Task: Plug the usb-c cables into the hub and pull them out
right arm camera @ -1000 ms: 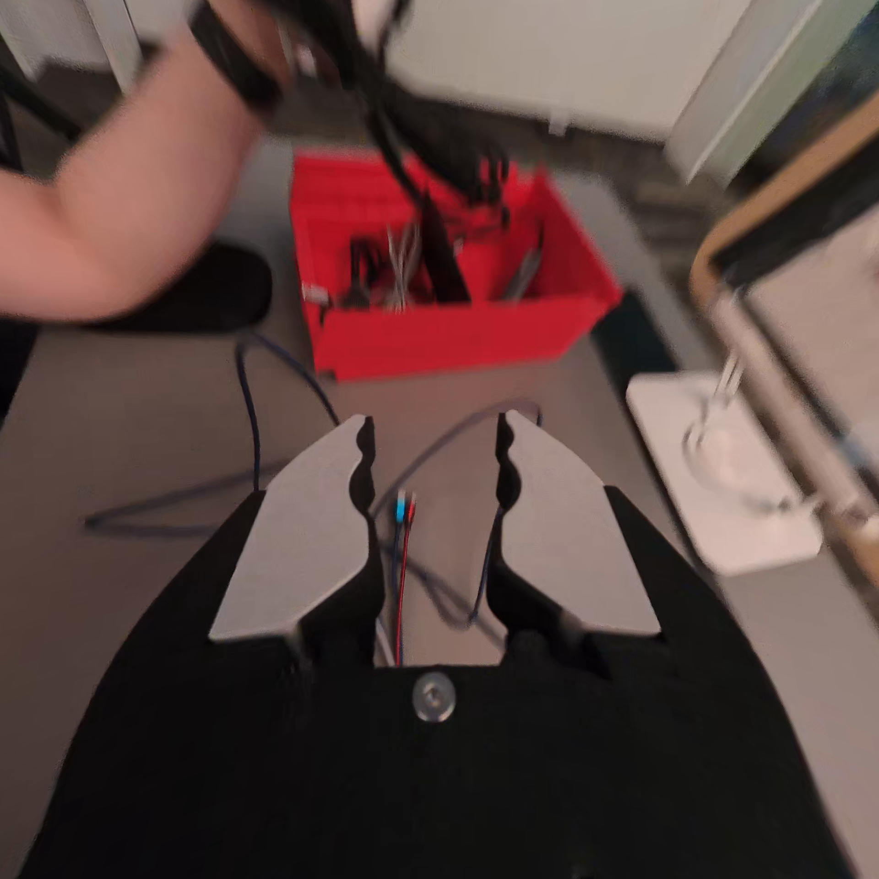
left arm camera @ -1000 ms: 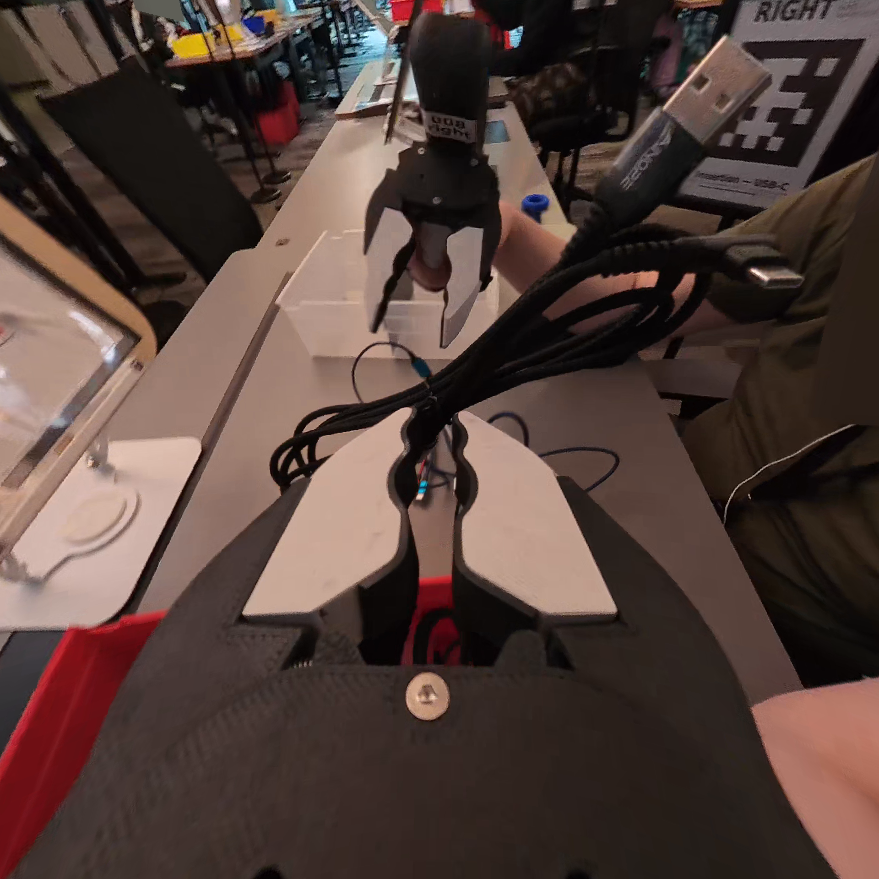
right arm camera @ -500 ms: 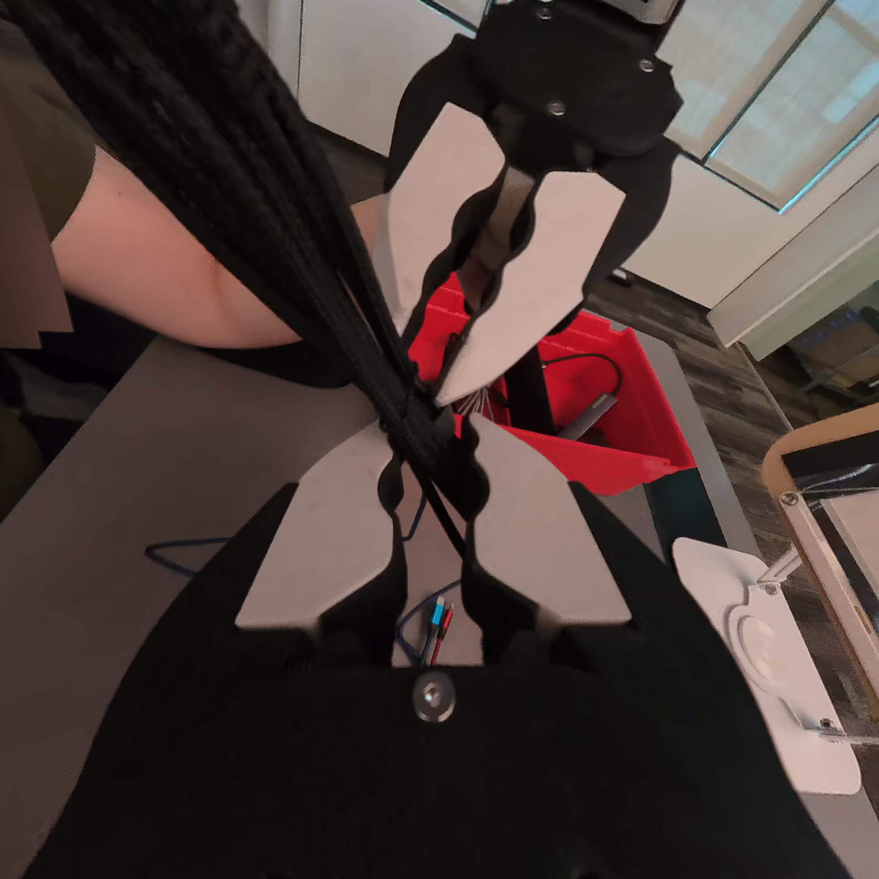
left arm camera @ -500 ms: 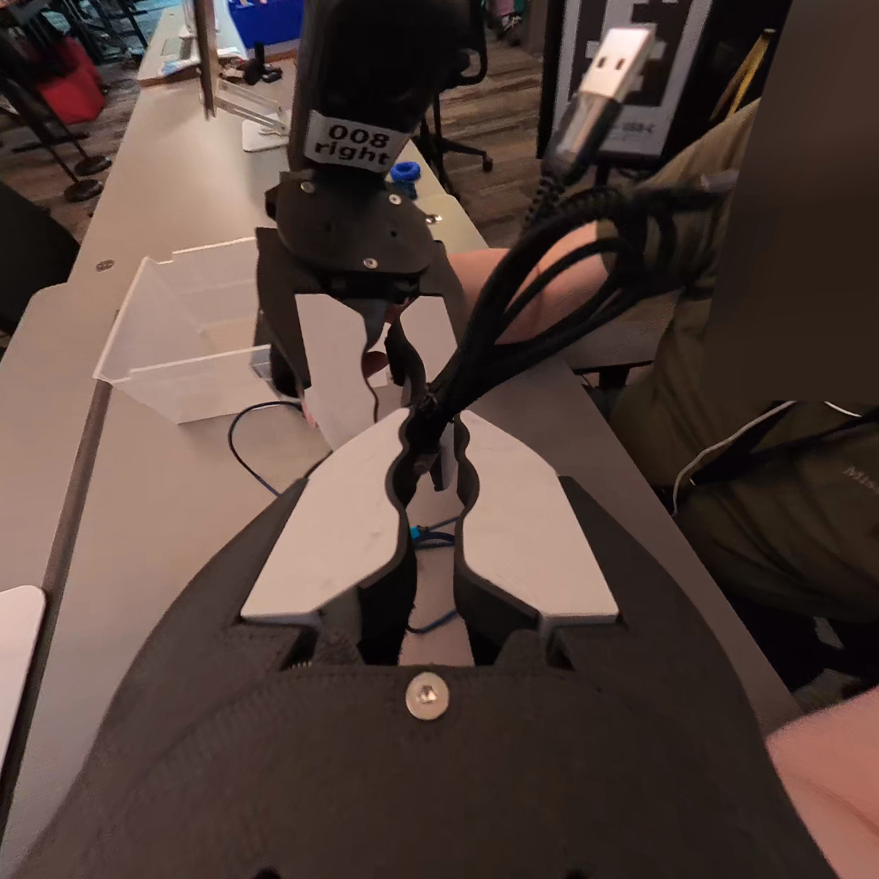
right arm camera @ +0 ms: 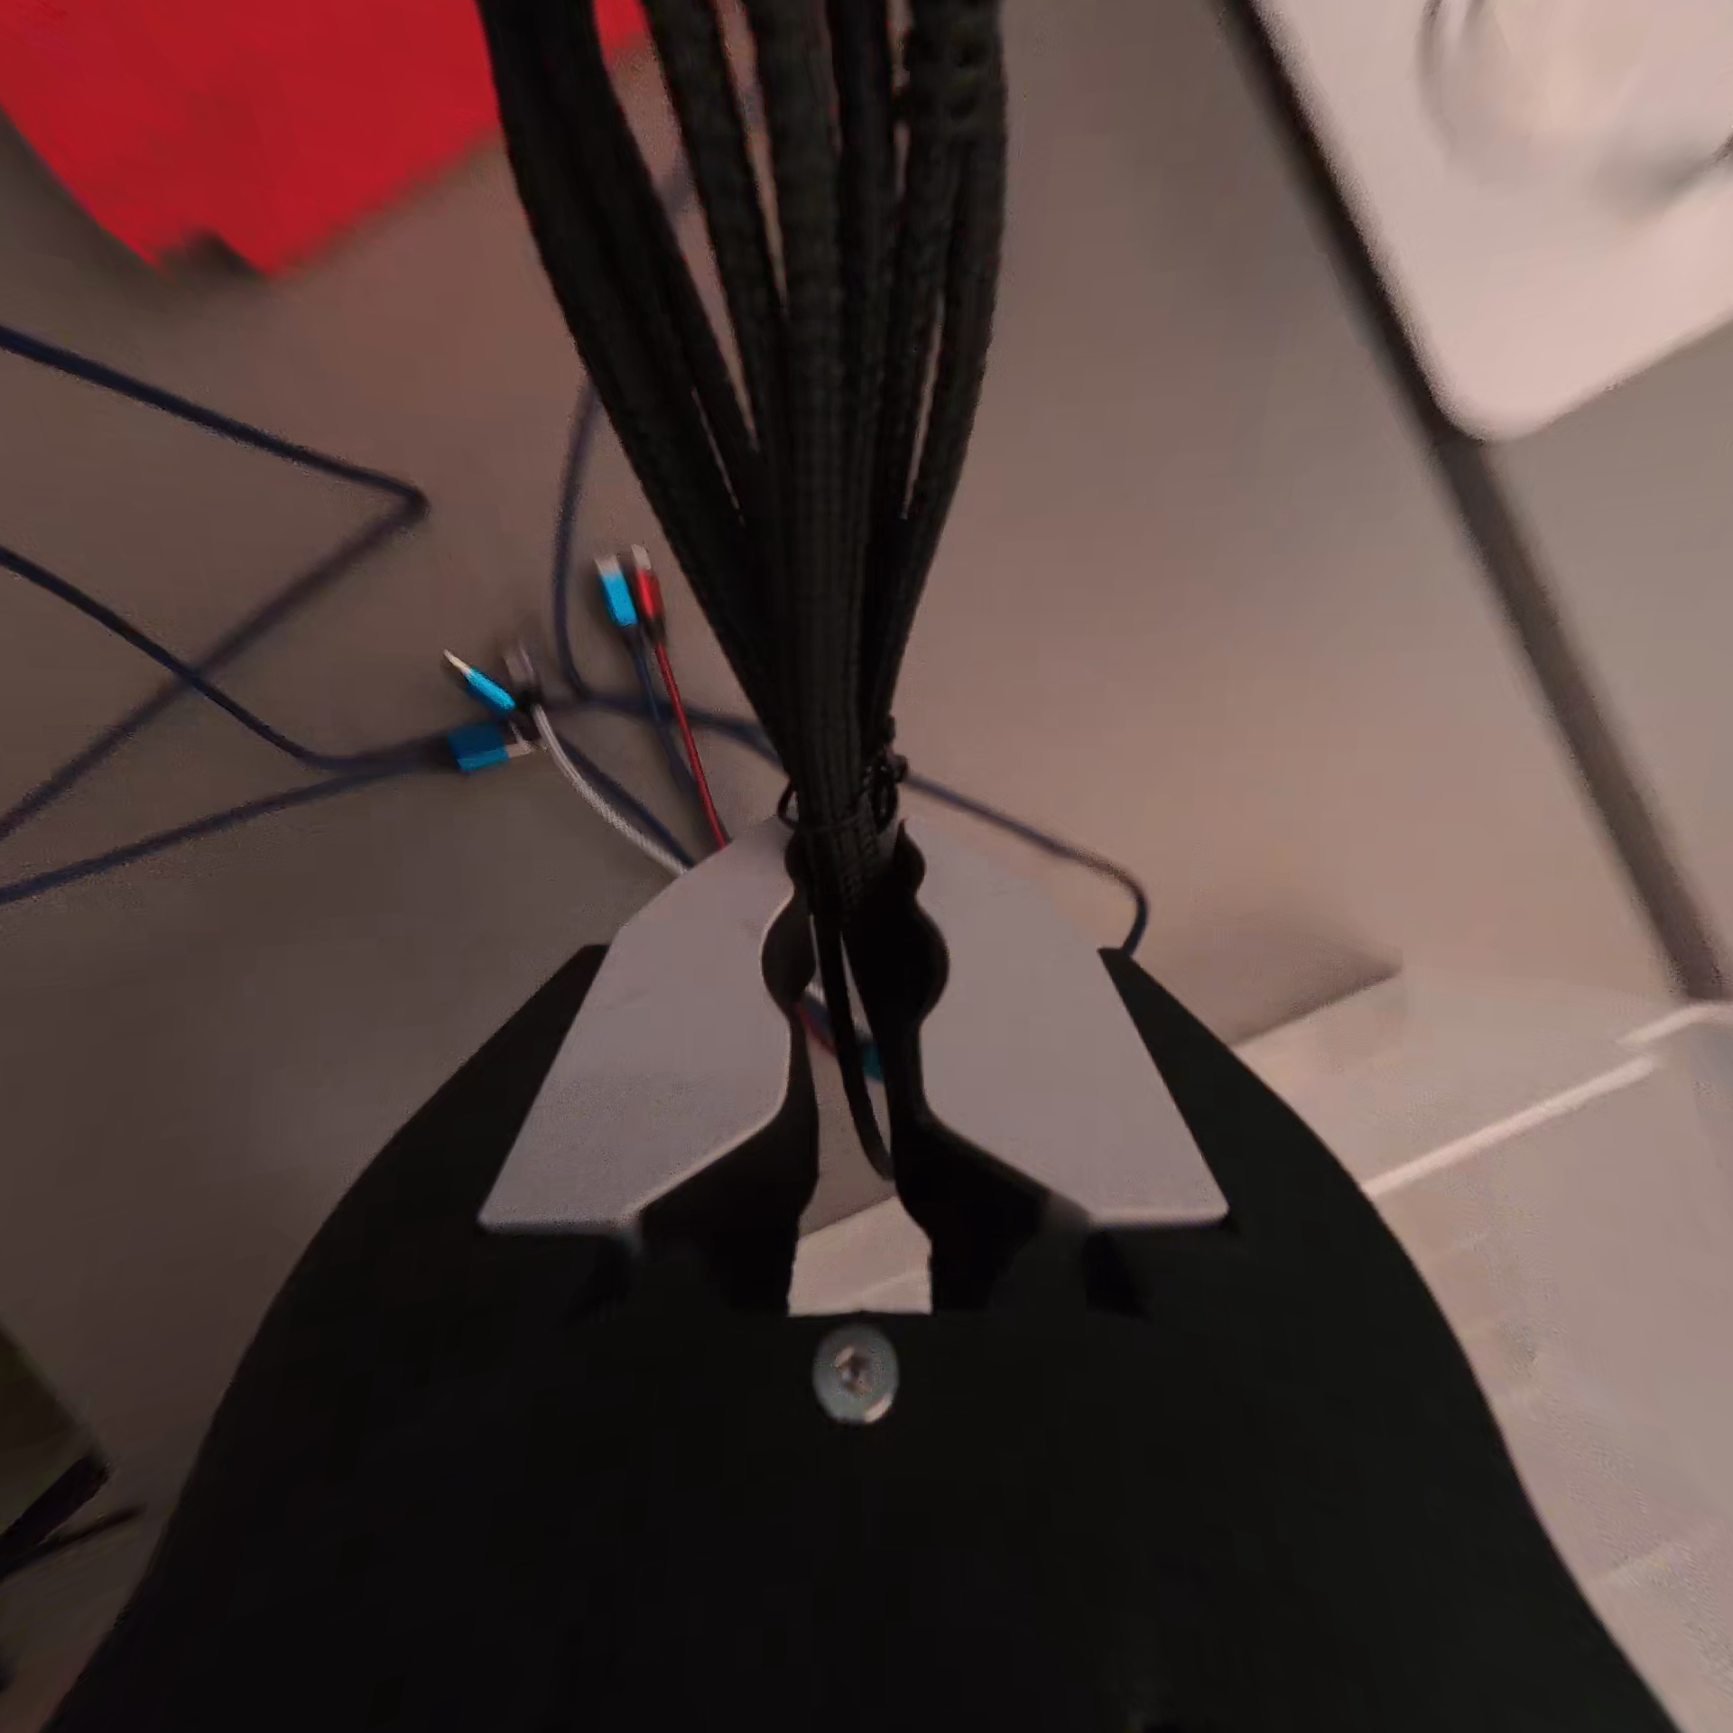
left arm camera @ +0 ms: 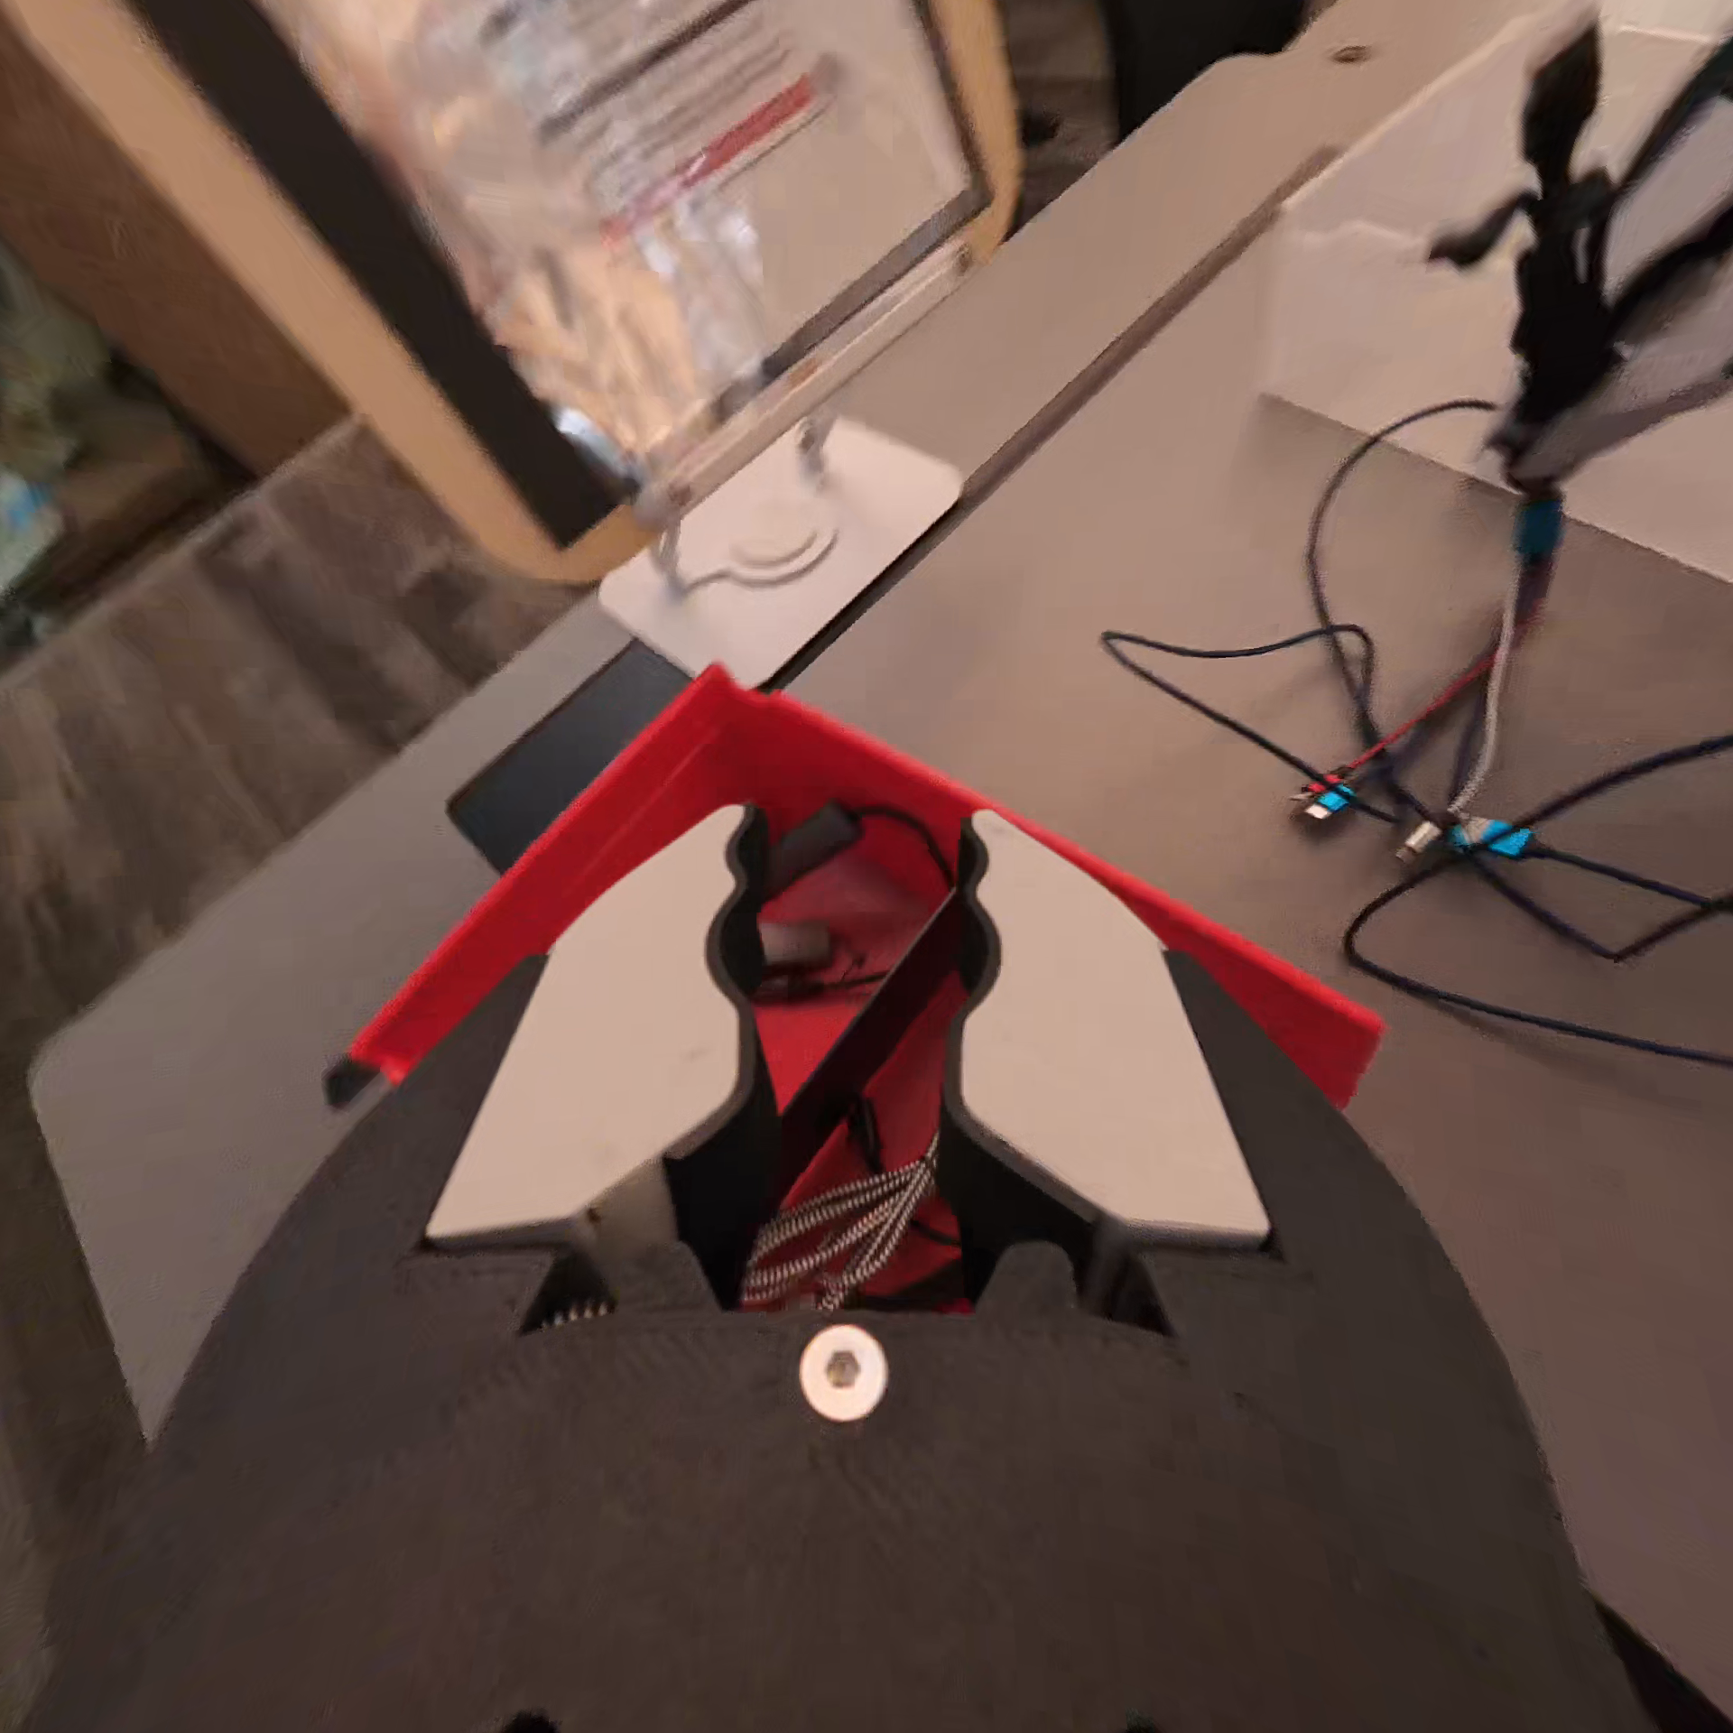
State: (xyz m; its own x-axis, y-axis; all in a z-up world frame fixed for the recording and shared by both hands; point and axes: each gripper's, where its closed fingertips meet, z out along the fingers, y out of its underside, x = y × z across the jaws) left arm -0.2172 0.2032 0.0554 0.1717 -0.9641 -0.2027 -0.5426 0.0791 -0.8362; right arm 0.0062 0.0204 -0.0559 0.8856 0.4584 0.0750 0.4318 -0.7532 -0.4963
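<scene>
Left wrist view, left to right: framed panel (left arm camera: 656,244) on a white stand (left arm camera: 797,563) at the table's (left arm camera: 1078,422) left edge, blurred. Dark flat pad (left arm camera: 553,778) just below the stand, touching the red bin's (left arm camera: 1247,975) far corner. Bin sits near the table's front-left corner, split by a black divider (left arm camera: 891,985). Far compartment: a dark grey adapter (left arm camera: 811,844) with a thin black lead, plus a small light part I can't identify. Near compartment: black-and-white braided cable (left arm camera: 844,1228). No hub that I can pick out for certain.

Left gripper (left arm camera: 849,830) hovers over the bin, fingers spread, nothing between them.

Right of the bin, on bare table: loose thin cables (left arm camera: 1407,816) in blue, red and white, blue-sleeved plugs lying close together, well apart from the bin. White box (left arm camera: 1388,281) at the far right edge, blurred.

Right gripper (right arm camera: 844,835): fingers pinching a bundle (right arm camera: 825,422) of black braided cable at its tie, loops fanning away from the tips and blocking the middle of the right wrist view. It shows in the left view as a dark blurred shape above the loose cables. Behind the bundle: bin corner top left, loose plugs left of centre, stand top right, white box bottom right.
</scene>
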